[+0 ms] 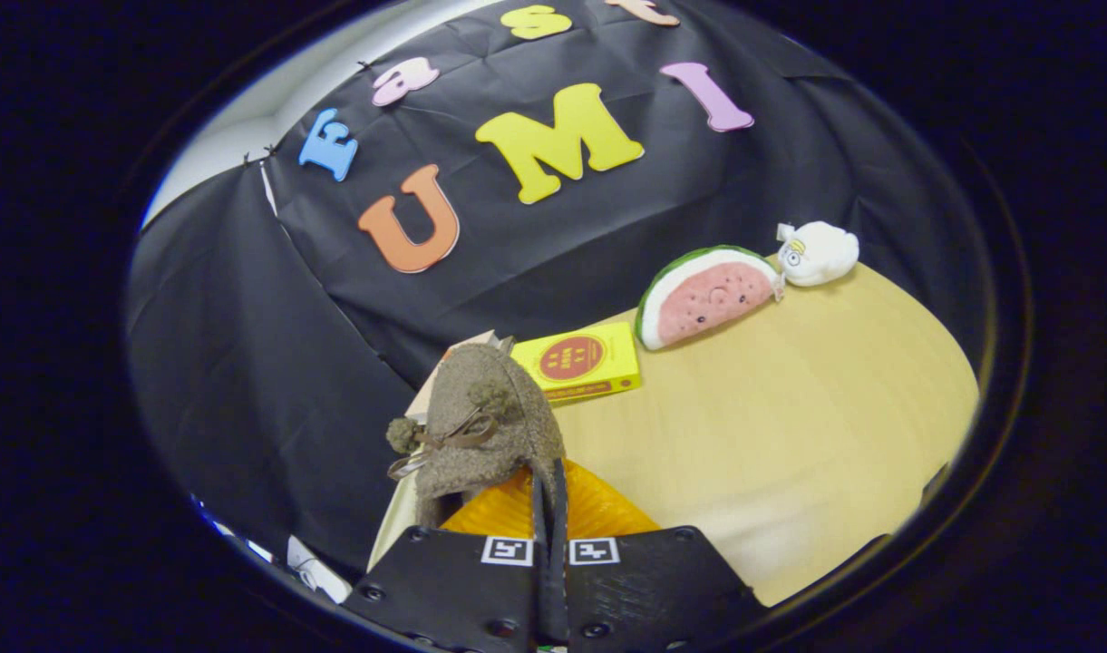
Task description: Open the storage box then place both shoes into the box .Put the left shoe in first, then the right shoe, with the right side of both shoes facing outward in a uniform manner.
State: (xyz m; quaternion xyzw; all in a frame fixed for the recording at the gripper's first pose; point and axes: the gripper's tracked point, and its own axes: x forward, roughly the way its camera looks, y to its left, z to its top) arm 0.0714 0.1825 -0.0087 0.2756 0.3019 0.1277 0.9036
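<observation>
A fuzzy grey-brown shoe (pixel 485 426) with small pom-poms, a thin bow and an orange lining (pixel 598 512) hangs in the air right ahead of my gripper (pixel 549 476). My two fingers stand pressed together on the thin rim of the shoe's opening, so the gripper is shut on it. The toe points away from me, over the table's left end. Behind and under the shoe a pale panel (pixel 397 517) with a tan edge (pixel 467 349) sticks out; I cannot tell whether it is the storage box.
A yellow flat carton (pixel 585 363) with a red disc lies on the tan table (pixel 789 435) just beyond the shoe. Further back lie a watermelon-slice plush (pixel 707 295) and a small white plush (pixel 816 254). Black cloth walls close the back and left.
</observation>
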